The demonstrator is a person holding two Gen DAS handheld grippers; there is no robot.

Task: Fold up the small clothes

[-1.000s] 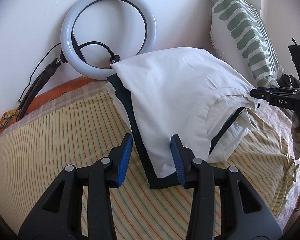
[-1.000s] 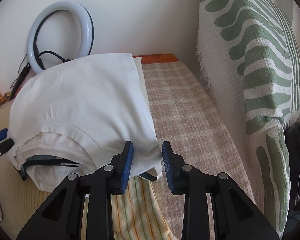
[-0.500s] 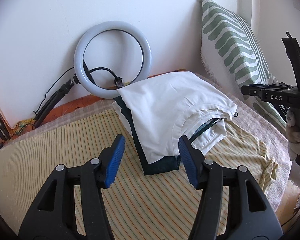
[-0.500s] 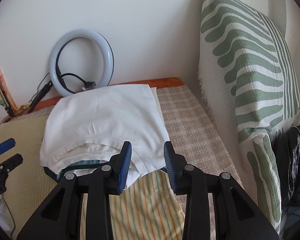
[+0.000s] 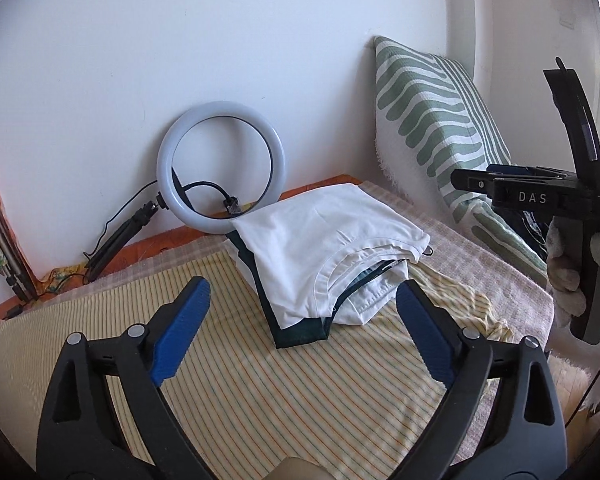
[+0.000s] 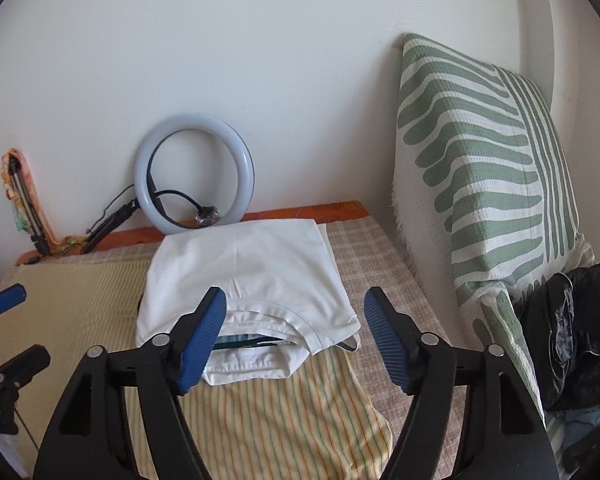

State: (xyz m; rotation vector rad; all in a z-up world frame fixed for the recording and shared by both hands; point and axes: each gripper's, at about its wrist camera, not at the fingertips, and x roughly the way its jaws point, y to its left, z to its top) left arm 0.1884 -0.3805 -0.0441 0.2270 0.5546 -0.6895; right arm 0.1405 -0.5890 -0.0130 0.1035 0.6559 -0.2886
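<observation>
A stack of folded clothes lies on the bed. A folded white garment (image 5: 320,236) tops it, with a dark green garment (image 5: 300,330) at the bottom; it also shows in the right wrist view (image 6: 248,280). My left gripper (image 5: 304,328) is open and empty, held back above the near edge of the stack. My right gripper (image 6: 294,336) is open and empty, also back from the stack; it shows at the right of the left wrist view (image 5: 540,196).
A yellow striped cloth (image 5: 260,392) covers the bed over a checked sheet (image 6: 380,264). A ring light (image 5: 220,168) leans on the wall behind the stack. A green-patterned pillow (image 6: 480,184) stands at the right, dark clothing (image 6: 572,340) beside it.
Both grippers have pulled back and up from the stack and their jaws have opened wide. The stack lies still on the bed.
</observation>
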